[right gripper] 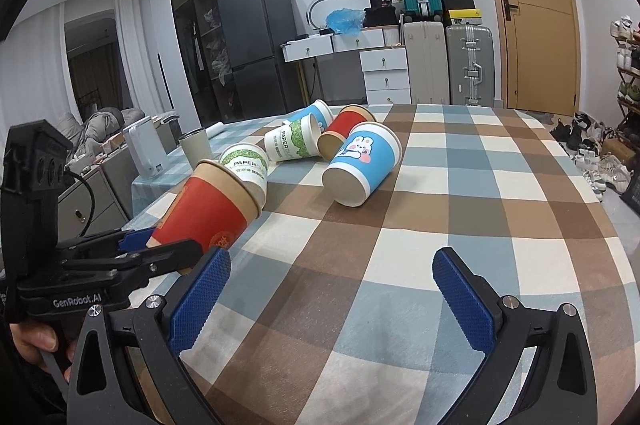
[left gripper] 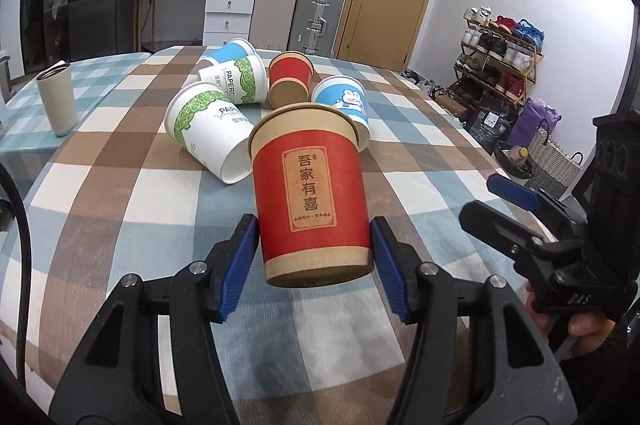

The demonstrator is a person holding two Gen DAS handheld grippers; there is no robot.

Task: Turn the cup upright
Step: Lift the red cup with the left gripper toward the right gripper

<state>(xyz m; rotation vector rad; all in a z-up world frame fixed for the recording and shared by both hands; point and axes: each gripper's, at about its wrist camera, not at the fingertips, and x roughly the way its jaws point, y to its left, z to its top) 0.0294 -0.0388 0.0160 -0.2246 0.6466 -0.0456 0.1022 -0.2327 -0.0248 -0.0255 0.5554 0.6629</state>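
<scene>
Left wrist view puts the red cup dead centre, caught low on its body between the blue pads of the left gripper. The jaws are closed on the cup's sides near its base, and the cup looks lifted off the checked tablecloth, tilted so its rim leans away from the camera and its flat bottom faces back. From the right wrist view the same red cup slants with its open mouth up and toward the far cups, so by my reading it is partway through being tipped upright and not yet set down. Gripping near the base likely leaves the rim free and lets the bottom swing down onto the cloth.

The cup is kraft-brown paper with a broad red band, a tan label with dark characters printed down it, and a rolled brown rim.

Beyond the red cup lies a cluster of fallen cups: a white cup with green leaves just behind it to the left, a blue cup with a rabbit just behind to the right, then a second red cup farther back. A grey tumbler stands well off to the left of the red cup.

The right gripper hangs to the right of the red cup, jaws spread wide with nothing between them.
</scene>
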